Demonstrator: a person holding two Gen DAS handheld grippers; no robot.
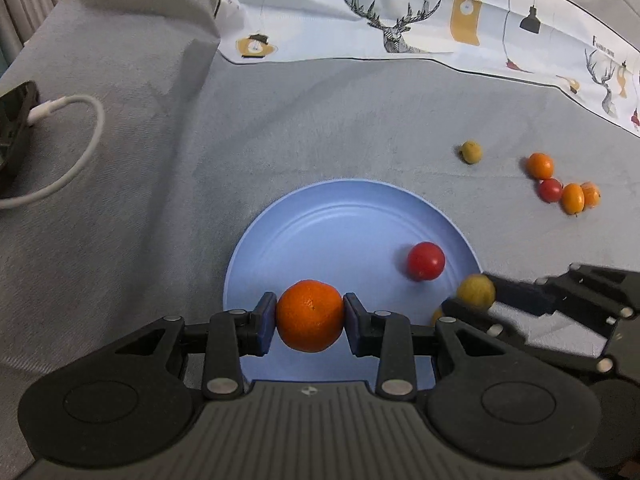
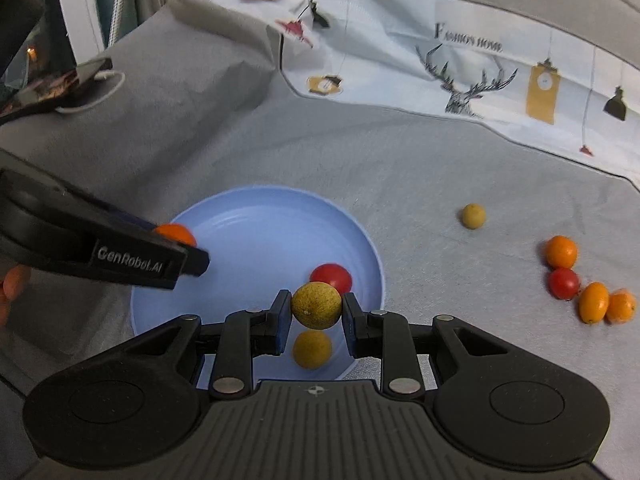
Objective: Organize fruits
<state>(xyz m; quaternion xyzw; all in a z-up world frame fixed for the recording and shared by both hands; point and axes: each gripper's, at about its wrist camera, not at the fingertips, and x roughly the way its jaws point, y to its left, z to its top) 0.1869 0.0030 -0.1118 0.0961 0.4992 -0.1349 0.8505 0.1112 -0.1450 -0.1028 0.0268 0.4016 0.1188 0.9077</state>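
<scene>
My left gripper (image 1: 310,316) is shut on an orange mandarin (image 1: 310,315) and holds it over the near edge of the blue plate (image 1: 320,216). My right gripper (image 2: 316,306) is shut on a yellow-green fruit (image 2: 317,305) above the plate (image 2: 248,216). A red tomato (image 2: 332,275) and another yellow fruit (image 2: 312,349) lie in the plate. The tomato also shows in the left wrist view (image 1: 426,261). In the right wrist view the left gripper's mandarin (image 2: 176,234) peeks out behind its black finger.
Loose on the grey cloth to the right lie a yellow fruit (image 2: 473,215), an orange (image 2: 561,251), a tomato (image 2: 564,283) and two more orange fruits (image 2: 593,302). A phone with a white cable (image 1: 76,152) lies far left. A printed cloth (image 1: 400,8) covers the back.
</scene>
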